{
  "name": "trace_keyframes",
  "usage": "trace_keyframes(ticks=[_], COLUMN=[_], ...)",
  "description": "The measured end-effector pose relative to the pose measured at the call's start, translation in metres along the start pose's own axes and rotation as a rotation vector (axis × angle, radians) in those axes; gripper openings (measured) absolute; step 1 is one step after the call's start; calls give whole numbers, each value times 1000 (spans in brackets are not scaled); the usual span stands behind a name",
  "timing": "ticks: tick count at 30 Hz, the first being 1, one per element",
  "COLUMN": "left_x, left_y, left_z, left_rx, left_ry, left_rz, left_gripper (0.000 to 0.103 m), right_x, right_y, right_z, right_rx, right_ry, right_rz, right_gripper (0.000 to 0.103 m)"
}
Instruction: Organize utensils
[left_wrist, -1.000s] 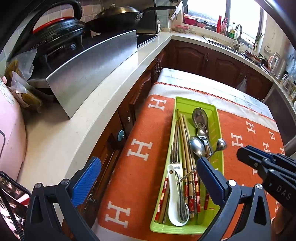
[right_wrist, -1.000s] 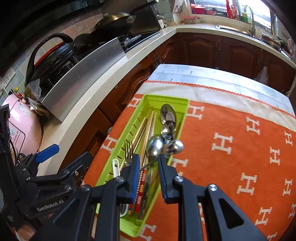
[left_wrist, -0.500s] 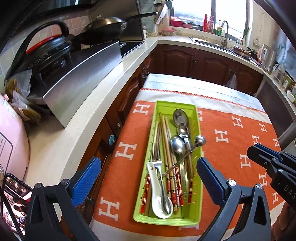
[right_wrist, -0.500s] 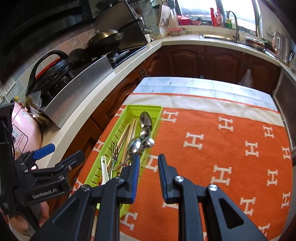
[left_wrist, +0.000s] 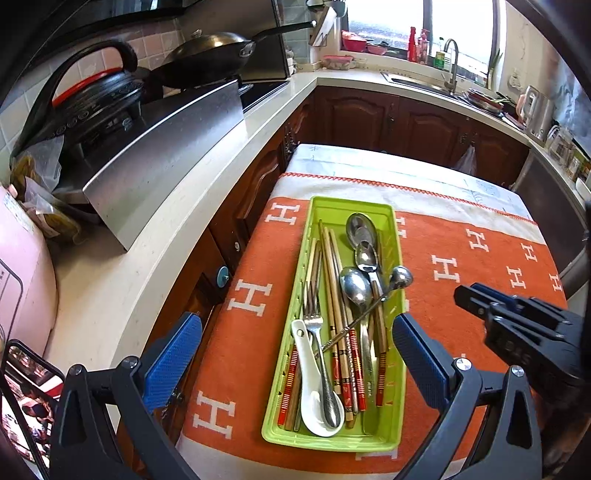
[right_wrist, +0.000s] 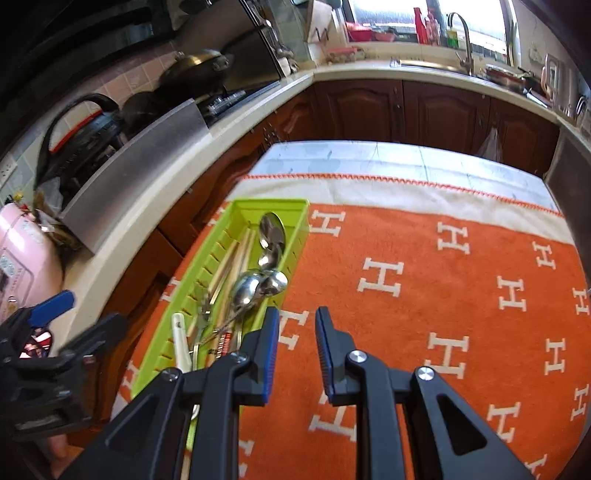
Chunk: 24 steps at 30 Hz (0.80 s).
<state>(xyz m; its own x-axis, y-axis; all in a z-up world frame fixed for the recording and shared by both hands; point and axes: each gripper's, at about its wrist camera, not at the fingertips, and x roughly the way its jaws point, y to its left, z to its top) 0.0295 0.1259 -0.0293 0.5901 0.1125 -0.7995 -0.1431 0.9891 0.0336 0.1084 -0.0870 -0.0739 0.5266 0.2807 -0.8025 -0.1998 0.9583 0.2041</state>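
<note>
A green tray (left_wrist: 393, 424) lies on the orange cloth (left_wrist: 251, 332) and holds metal spoons (left_wrist: 355, 284), chopsticks (left_wrist: 330, 266), a fork (left_wrist: 312, 317) and a white ceramic spoon (left_wrist: 308, 391). My left gripper (left_wrist: 295, 362) hangs wide open above the tray's near end, empty. My right gripper (right_wrist: 295, 350) is open by a narrow gap and empty, above the cloth just right of the tray (right_wrist: 218, 254). The right gripper also shows in the left wrist view (left_wrist: 517, 325).
A white counter (left_wrist: 177, 206) runs along the left with a steel guard (left_wrist: 162, 162), a wok (left_wrist: 210, 55) and a pink appliance (left_wrist: 22, 266). Dark wood cabinets (left_wrist: 406, 118) and a sink with a faucet (left_wrist: 450, 62) stand behind the table.
Both grippers have pulled back and up from the tray, so more of the table shows. The utensils in the tray have not moved.
</note>
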Motion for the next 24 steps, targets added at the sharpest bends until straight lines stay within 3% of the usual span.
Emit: trace_keyframes(ticks=[13, 24], left_x=[35, 39], left_y=[23, 30], left_z=[4, 4], left_rx=[-75, -103], left_ry=[62, 66], left_rz=[-3, -7], left_gripper=[102, 102], right_x=[65, 45], right_y=[5, 28], right_z=[6, 16], right_rx=[-7, -83], right_ry=[99, -42], right_rz=[-11, -18], right_gripper=[20, 20])
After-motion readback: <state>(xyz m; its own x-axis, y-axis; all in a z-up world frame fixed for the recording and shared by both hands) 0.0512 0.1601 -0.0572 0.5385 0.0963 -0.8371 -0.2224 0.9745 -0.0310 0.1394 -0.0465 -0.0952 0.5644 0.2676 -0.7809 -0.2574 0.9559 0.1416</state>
